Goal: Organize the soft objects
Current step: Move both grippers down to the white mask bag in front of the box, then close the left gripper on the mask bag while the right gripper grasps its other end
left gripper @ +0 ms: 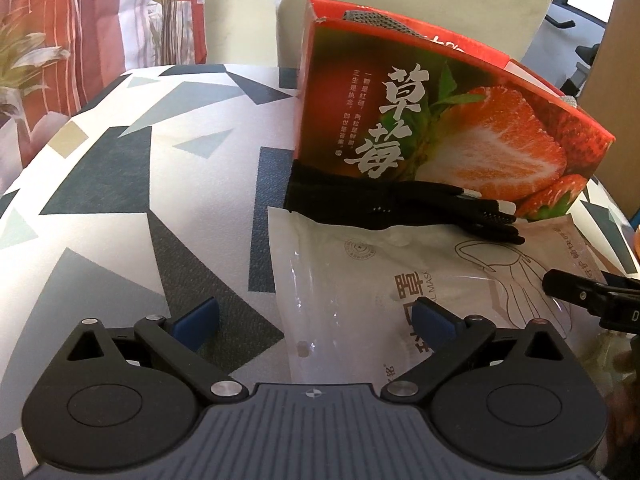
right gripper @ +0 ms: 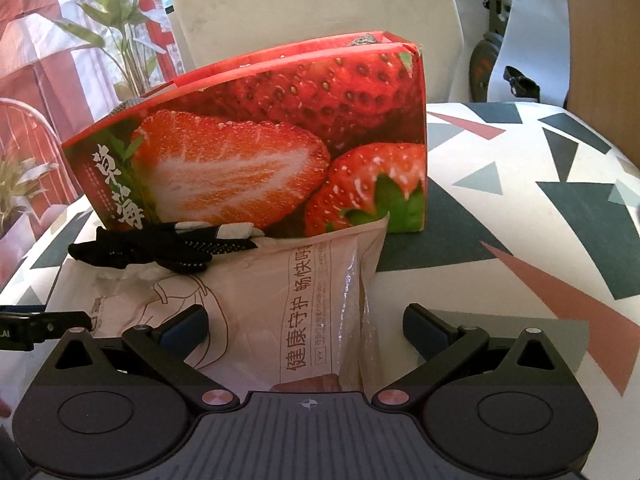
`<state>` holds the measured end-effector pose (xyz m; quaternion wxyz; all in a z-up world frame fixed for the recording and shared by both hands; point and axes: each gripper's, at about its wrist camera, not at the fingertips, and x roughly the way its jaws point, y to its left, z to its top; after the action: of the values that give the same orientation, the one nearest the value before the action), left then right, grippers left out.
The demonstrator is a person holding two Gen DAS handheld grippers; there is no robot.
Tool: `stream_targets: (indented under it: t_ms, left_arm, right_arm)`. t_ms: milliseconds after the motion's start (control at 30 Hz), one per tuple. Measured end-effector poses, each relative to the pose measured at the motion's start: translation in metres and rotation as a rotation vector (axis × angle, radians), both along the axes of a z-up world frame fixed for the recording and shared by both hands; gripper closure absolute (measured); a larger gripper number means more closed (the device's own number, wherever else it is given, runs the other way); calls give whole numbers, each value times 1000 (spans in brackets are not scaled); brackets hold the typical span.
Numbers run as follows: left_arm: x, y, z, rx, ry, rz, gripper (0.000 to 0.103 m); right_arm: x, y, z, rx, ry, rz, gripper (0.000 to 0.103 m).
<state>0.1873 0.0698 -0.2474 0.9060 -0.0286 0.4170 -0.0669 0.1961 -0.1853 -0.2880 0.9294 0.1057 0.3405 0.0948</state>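
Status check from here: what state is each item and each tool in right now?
Strawberry box: upright on the table, top open, grey fabric showing inside.
Black gloves: lying on the mask packet, against the box.
Mask packet: flat on the patterned tablecloth, far edge bent up against the box.
Left tool: open, holding nothing.
Right tool: open, straddling the packet's near end.
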Motion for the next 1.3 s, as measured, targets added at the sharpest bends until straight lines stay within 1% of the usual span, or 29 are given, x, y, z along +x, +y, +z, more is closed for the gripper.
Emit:
stream_targets:
  t_ms: [267,333,467,633,733,900,967,1033,1133,1233,1300]
  left_arm:
    - [-1,3,2,-5,32,-24,0]
    - [-4,4,2,-10,37,-32,0]
    - [-7,4,3,-31,55,-41,0]
    - [-12,12,8,-97,89,-16,0]
    - [-18,15,13,-96,82,4,0]
    - [-27,12,18,-106,82,0,1]
    - [-29,7,15,-107,96,-12,3]
    - [-30,3,11,-107,114,-19,9]
    - [-32,-4,7,-89,106,-30,9]
    - [-31,-9,6,-105,97,-55,9]
    - [-31,-12,5,-89,92,-62,9]
  right_arm:
    - [-1,1,2,1,14,19,0]
    - [-1,2,3,1,22,43,0]
    - [2,12,6,-23,43,127,0]
    - [10,13,8,-24,67,168,0]
    - [14,13,9,-28,77,187,0]
    - [11,14,6,-30,52,191,0]
    - [8,12,4,-27,34,194,0]
    - [4,11,3,-22,18,194,0]
    - [-2,10,3,-20,15,192,0]
    - [-6,9,3,-17,15,203,0]
    - [-8,9,3,-16,14,206,0]
